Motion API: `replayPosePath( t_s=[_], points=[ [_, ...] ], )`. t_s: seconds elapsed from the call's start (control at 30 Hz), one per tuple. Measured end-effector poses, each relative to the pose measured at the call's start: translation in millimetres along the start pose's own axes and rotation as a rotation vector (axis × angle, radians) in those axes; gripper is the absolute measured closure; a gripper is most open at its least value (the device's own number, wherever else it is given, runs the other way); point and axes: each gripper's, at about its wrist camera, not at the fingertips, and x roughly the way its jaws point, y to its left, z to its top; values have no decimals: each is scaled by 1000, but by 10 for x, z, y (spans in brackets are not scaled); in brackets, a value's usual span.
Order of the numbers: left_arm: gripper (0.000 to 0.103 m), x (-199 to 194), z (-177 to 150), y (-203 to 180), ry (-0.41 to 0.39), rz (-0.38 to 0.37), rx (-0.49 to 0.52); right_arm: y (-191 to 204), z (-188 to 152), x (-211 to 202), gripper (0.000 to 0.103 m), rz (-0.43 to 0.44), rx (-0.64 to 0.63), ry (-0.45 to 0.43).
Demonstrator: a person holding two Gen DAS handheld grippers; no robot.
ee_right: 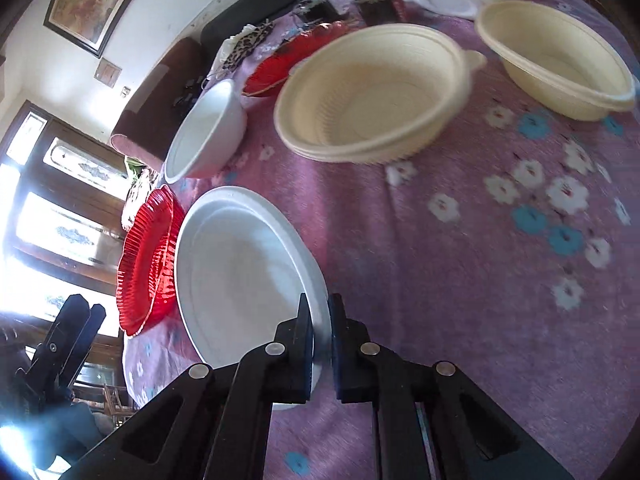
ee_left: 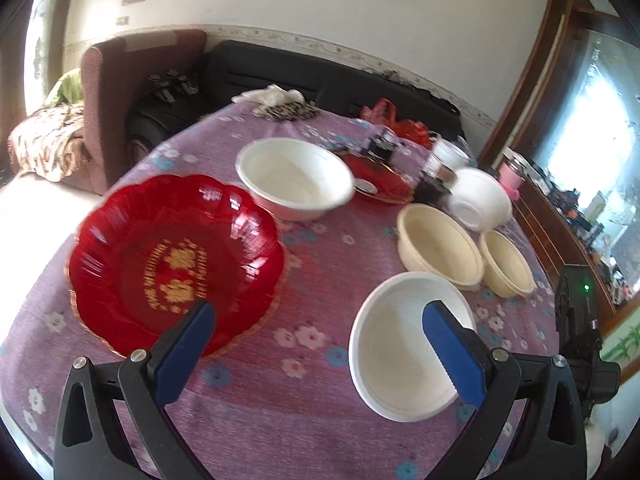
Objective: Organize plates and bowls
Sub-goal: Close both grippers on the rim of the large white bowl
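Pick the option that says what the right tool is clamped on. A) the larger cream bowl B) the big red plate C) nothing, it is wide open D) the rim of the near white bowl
D: in the right wrist view the right tool has its fingers closed on the rim of the near white bowl, while the red plate lies beside that bowl, untouched.

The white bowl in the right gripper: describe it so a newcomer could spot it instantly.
On the purple flowered tablecloth, beside the big red scalloped plate, sits the nearest white bowl. Unlike the other white bowls farther back, its rim is pinched between the right gripper fingers.
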Motion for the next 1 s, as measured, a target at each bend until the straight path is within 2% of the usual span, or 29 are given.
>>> replayPosePath(
  t_s=[0.17, 0.3, 0.4, 0.47, 0.53, 0.63, 1.0],
  points=[
    [0, 225, -131, -301, 74, -21, 68, -210, -24, -100, 95, 9, 27, -11],
    [2, 498, -172, -433, 138, -50, 77, -259, -76, -151, 95, 17, 22, -21],
    [28, 760, -195, -476, 212, -82, 65, -279, -110, -171, 94, 21, 16, -30],
    [52, 931, -241, -497, 275, -102, 61, -275, -111, -161, 93, 19, 11, -34],
    [59, 1063, -297, -526, 316, -106, 60, -275, -119, -161, 92, 16, 8, -40],
    [59, 1082, -329, -613, 297, -86, 95, -283, -168, -203, 92, 15, 0, -51],
    [59, 1079, -324, -644, 294, -61, 114, -158, -152, -204, 90, -33, -43, -105]
  ],
)
